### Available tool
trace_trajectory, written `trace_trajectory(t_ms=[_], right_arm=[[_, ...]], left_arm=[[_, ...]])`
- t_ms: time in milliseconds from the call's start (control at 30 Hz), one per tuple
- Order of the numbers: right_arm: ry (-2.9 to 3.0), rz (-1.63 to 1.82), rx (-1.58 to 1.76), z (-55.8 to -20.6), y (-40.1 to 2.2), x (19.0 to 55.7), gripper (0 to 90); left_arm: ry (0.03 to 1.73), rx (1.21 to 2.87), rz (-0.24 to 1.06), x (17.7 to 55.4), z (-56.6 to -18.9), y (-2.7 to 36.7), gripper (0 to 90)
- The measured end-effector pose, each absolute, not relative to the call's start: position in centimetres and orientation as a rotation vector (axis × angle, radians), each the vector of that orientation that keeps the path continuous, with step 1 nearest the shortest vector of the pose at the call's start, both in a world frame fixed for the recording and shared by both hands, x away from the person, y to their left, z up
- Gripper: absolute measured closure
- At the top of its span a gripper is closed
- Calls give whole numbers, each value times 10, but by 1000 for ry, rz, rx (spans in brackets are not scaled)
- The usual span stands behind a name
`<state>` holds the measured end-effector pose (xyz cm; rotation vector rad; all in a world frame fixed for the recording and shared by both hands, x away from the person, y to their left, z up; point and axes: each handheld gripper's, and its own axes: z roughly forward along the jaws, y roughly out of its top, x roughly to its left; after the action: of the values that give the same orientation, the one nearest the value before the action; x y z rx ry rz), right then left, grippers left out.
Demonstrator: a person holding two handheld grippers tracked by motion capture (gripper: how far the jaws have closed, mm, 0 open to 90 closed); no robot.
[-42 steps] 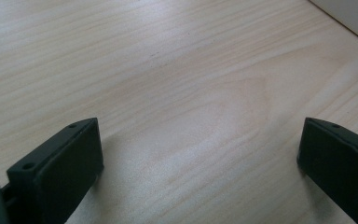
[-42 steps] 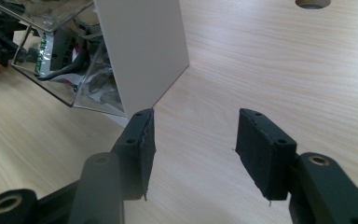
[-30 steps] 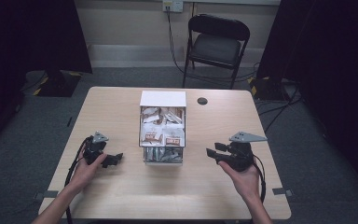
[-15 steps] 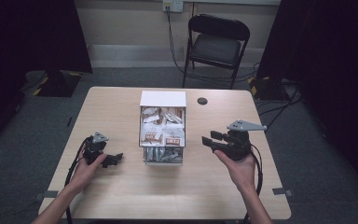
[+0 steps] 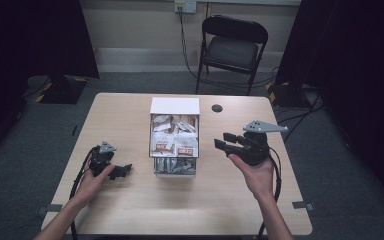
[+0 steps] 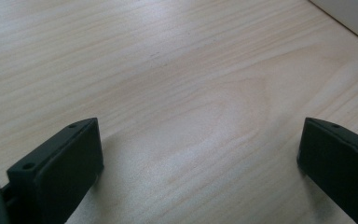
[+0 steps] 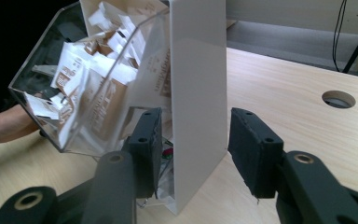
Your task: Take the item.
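At the near left we are resting the left hand-held gripper (image 5: 122,170) on the tabletop (image 5: 130,210), its jaws standing wide apart with nothing but bare wood between them. At the near right we are holding the right hand-held gripper (image 5: 226,142) above the tabletop, jaws partly parted and empty, pointing left toward the sachet organiser (image 5: 175,136) that is sitting in the middle of the tabletop. In the right gripper view the jaws are framing the organiser's white side panel (image 7: 198,93), but we are judging them to be short of it, not touching. The clear tilted bins are holding brown and white sachets (image 5: 172,142), with another layer lying in the lower tray nearest us. We are thinking the main risk is the light organiser sliding or tipping toward the left if the right jaws are pushing against the panel instead of closing cleanly around a sachet, since nothing is bracing its left side while the left hand-held gripper is lying idle, well apart from it. We are also expecting that a grip on the slick, crowded packets could be dragging several out at once and scattering them. Farther off, a round cable hole (image 5: 217,108) is lying near the far edge, and a folding chair (image 5: 232,47) is standing beyond the tabletop.
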<state>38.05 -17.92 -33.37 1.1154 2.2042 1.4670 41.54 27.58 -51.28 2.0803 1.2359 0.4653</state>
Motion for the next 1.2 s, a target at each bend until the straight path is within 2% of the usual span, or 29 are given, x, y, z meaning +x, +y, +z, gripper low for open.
trace_trajectory(t_ms=[633, 1200], right_arm=[[2253, 1550, 915, -302, -149, 364, 548], [2346, 1542, 816, -308, -109, 380, 575]], left_arm=[[1236, 2080, 466, 415, -513, 276, 0], [1236, 2080, 466, 415, -513, 276, 0]])
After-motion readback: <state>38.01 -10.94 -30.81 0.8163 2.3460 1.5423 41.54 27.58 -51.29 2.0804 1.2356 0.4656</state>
